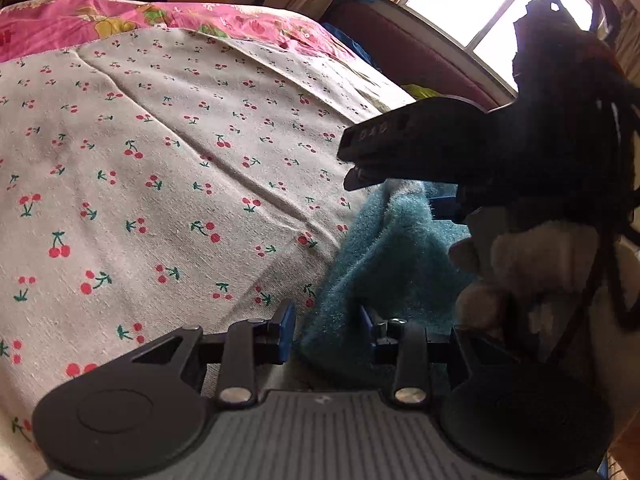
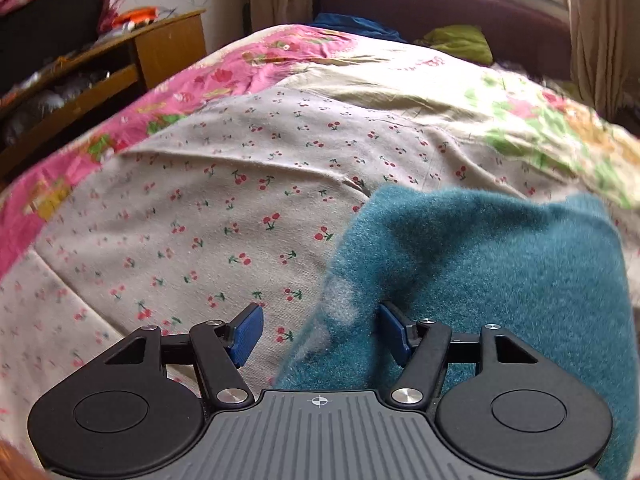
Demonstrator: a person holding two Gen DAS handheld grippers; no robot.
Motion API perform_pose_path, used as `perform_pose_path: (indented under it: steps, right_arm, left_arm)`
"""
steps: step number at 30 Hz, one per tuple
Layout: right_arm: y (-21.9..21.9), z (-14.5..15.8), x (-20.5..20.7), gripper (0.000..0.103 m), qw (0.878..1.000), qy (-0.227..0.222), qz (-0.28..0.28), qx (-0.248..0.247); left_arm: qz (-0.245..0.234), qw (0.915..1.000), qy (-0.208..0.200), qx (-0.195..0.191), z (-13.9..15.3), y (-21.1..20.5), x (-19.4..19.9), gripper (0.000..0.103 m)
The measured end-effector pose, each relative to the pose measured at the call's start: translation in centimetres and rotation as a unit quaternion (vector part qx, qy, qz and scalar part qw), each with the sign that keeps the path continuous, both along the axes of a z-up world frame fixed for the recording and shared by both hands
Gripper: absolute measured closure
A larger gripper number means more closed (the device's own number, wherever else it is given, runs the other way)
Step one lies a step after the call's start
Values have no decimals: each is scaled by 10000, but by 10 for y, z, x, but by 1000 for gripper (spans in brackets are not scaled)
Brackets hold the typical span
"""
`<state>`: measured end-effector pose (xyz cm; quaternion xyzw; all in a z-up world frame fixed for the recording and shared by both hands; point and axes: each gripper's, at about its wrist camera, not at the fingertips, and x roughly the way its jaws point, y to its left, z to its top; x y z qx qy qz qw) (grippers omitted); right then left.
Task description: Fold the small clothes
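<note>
While both grippers gape over the teal garment point(image 2: 480, 264), only the left view shows the hand point(image 1: 520, 276)

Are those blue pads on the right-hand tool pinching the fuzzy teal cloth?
Apart. In the right wrist view the right gripper stands open over the teal cloth edge, with a gap visible beside each pad.

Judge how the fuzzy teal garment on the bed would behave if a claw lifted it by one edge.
The teal garment would probably droop and sag, since it already lies in soft folds on the cherry-print sheet. Its fuzzy nap suggests the pads would grip rather than slip. It looks thick, so likely bulky yet fairly light; it would not roll or tip.
</note>
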<state>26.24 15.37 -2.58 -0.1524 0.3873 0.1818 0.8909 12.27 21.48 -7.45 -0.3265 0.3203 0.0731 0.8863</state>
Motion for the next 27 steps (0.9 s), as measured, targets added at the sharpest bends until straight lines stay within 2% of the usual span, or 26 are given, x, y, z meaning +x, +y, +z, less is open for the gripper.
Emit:
perform_pose_path:
  steps: [1,3,5,7,9,12,16,18,20,23,25,27]
  right_arm:
    - [7,1,-6,36,9997,-127,56,-211]
    - [-4,14,-14,37,9998,-148,80,136]
    - [-32,33,-18,39,9963,116,96,849]
    - [-63,52,-25,44,9895,192,163,1426]
    - [-95,68,-34,44,9851,48,116,1714]
    - [-152,80,-41,44,9818,-92,-123,1895]
    - [-224,69,-54,39,9724,123,-555,2263]
    - [-244,58,-64,39,9691,242,-603,2379]
    - [-253,50,-75,39,9680,273,-594,2425]
    - [-253,40,-87,39,9662,281,-477,2517]
    - [-250,32,-90,41,9683,330,-404,2444]
    - [-251,25,-93,40,9699,344,-459,2367]
  left_arm:
    - [27,10000,-5,-80,-1,2,-1,54]
    - [64,9998,-9,-164,-1,4,-4,52]
    - [20,9999,12,123,2,-4,-2,51]
    - [-39,9987,28,501,6,-15,0,49]
    - [-67,9970,46,770,10,-22,0,49]
    - [-61,9968,51,796,15,-23,-1,49]
    - [-9,9951,-17,985,33,-28,-9,51]
    - [36,9897,-155,1425,51,-38,-16,53]
    - [-8,9823,-392,1830,70,-49,-18,53]
    - [-166,9738,-743,2144,91,-65,-11,53]
    - [-451,9649,-887,2428,98,-82,7,53]
    - [-656,9614,-892,2518,96,-89,31,53]
